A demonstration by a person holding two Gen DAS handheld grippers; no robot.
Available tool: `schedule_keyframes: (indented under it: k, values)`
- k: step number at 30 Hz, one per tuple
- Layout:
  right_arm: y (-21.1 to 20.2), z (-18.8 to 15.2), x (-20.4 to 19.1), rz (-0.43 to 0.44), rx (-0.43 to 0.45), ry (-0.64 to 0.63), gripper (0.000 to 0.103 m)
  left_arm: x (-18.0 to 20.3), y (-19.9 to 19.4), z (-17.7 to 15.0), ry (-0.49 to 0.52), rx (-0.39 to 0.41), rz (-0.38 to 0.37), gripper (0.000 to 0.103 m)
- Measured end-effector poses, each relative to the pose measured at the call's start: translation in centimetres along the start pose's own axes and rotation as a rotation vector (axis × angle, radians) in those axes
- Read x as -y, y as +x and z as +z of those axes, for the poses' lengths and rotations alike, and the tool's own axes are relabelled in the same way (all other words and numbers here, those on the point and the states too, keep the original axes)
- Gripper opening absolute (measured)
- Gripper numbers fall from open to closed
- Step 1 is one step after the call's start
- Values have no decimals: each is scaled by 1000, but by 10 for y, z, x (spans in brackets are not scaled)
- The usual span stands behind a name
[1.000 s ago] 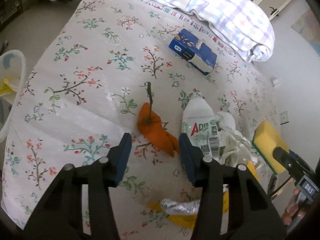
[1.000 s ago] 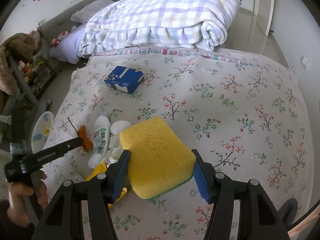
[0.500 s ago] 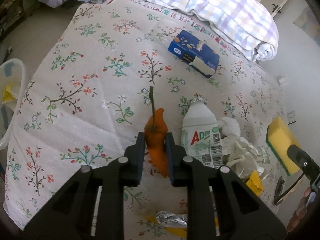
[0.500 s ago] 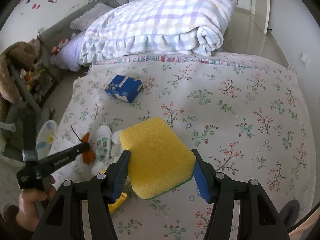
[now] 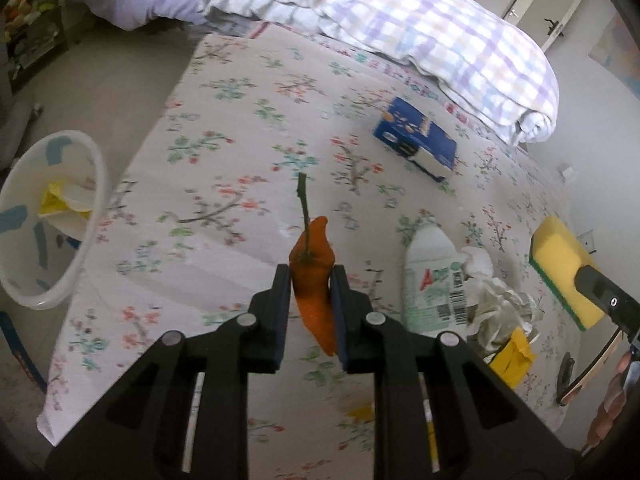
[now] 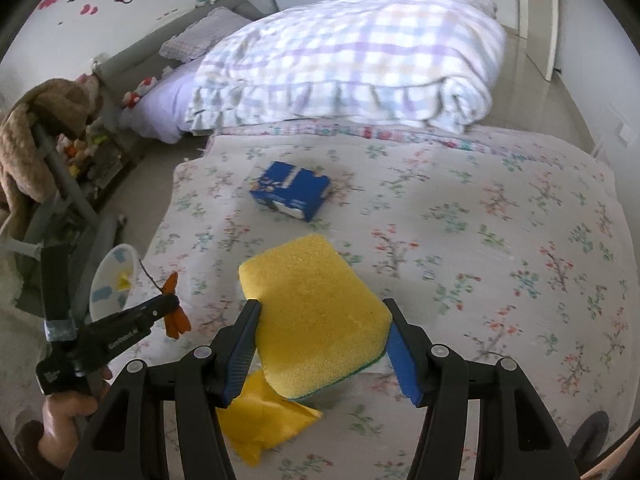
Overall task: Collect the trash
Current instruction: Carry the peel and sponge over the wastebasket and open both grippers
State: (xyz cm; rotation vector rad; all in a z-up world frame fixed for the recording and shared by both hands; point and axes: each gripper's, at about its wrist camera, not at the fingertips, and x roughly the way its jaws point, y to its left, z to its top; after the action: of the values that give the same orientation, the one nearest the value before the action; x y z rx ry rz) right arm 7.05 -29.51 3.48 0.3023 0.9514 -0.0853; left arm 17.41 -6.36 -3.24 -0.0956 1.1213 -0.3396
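My left gripper (image 5: 310,280) is shut on an orange peel with a green stem (image 5: 314,280) and holds it above the floral bedspread (image 5: 224,184). It also shows in the right wrist view (image 6: 176,312). My right gripper (image 6: 324,320) is shut on a yellow sponge with a green underside (image 6: 316,312), raised over the bed. A white bin (image 5: 48,216) with yellow and white trash in it stands on the floor to the left of the bed. A white plastic bottle (image 5: 432,276), crumpled white tissues (image 5: 496,304) and a yellow wrapper (image 5: 512,360) lie on the bed to the right.
A blue box (image 5: 416,144) lies further back on the bed. A rolled checked blanket (image 6: 344,68) fills the head of the bed. A yellow wrapper (image 6: 260,420) lies under the sponge. A rack with a brown plush toy (image 6: 44,120) stands left of the bed.
My left gripper shut on the orange peel and lifted it off the bed, moving left toward the bin. The right gripper kept hold of the sponge and rose a little.
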Motion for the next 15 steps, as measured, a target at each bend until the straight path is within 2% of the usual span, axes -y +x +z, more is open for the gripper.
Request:
schedule_keyframes:
  k: [15]
  values:
    - [35,2,-85,75,-40,-84,61,-85,-34,1,-113,47,65,22]
